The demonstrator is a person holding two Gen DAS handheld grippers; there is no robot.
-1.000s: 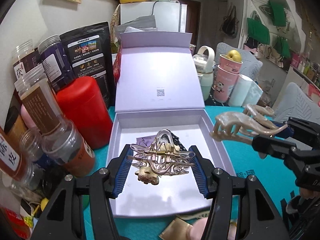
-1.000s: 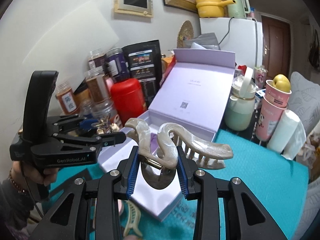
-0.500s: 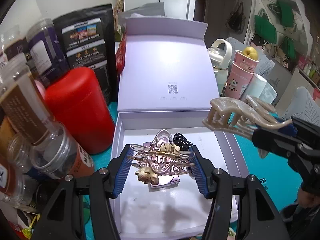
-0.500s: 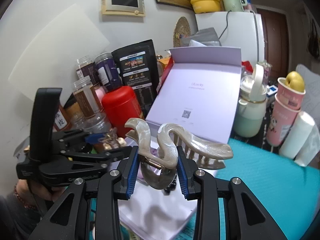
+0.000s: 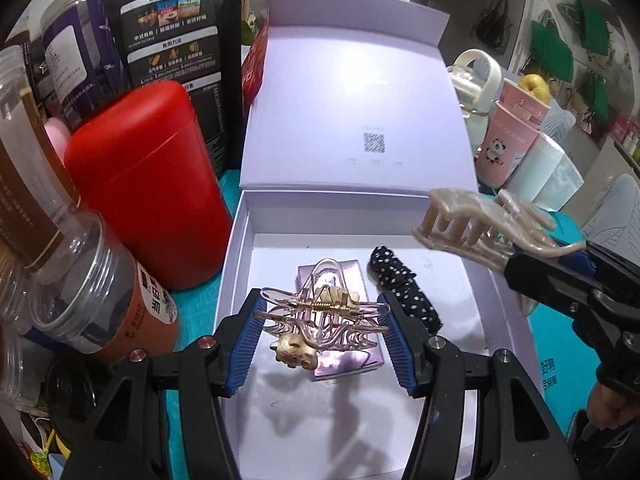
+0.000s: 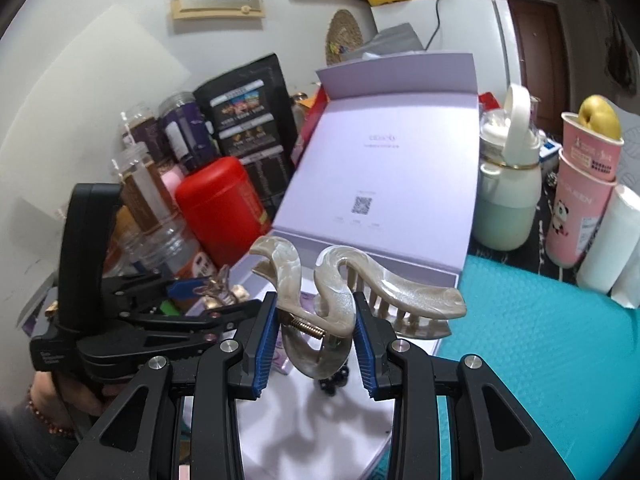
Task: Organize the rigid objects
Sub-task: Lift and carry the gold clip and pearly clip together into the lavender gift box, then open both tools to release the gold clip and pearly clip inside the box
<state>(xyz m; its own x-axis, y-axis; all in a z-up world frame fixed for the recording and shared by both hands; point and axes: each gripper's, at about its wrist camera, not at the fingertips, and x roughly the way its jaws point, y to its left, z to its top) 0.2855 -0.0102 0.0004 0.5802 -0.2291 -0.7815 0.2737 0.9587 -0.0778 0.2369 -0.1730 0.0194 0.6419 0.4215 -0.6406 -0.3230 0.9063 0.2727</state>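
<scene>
**Both clips now lower over the open box**

Both grippers have come forward and down since a second ago, so the lavender box point(image 5: 240, 264) fills more of each view. The left gripper point(image 5: 322, 322) has its jaws pinching a clear gold-wire hair clip point(image 5: 320, 316) by its ends, hanging over the box floor just above a small lilac card point(image 5: 348, 360) that lies inside. Beside that card lies a black polka-dot hair tie point(image 5: 400, 288). The right gripper point(image 6: 316, 324) has its jaws pinching a pearly beige claw clip point(image 6: 340, 288) at its hinge, teeth pointing right, held over the box's right edge. The box's lid point(image 6: 384, 168) stands propped open behind. A red canister point(image 5: 148, 184) stands just left of the box on the teal worktop point(image 6: 540, 340).
</scene>
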